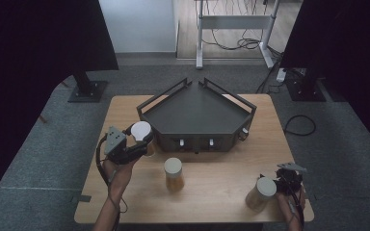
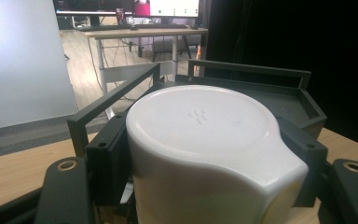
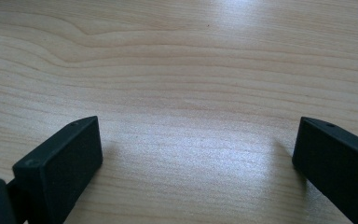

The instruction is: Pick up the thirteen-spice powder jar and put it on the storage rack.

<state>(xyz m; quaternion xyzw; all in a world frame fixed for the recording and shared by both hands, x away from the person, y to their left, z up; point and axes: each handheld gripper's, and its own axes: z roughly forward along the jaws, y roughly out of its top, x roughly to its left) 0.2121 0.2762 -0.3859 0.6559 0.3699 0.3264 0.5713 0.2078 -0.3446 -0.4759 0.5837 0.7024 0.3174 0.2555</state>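
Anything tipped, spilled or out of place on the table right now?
Nothing stands out. Two jars stand upright on the table, nothing spilled. The left gripper clamps a third jar near the tray; the right gripper is open over bare wood.

Left gripper (image 1: 142, 139): held raised at the left by the left hand (image 1: 117, 168), forearm entering from the near edge; jaws clamped tight on a load. Right gripper (image 1: 289, 179): low at the near right; jaws spread wide apart, nothing between them, pointing down.
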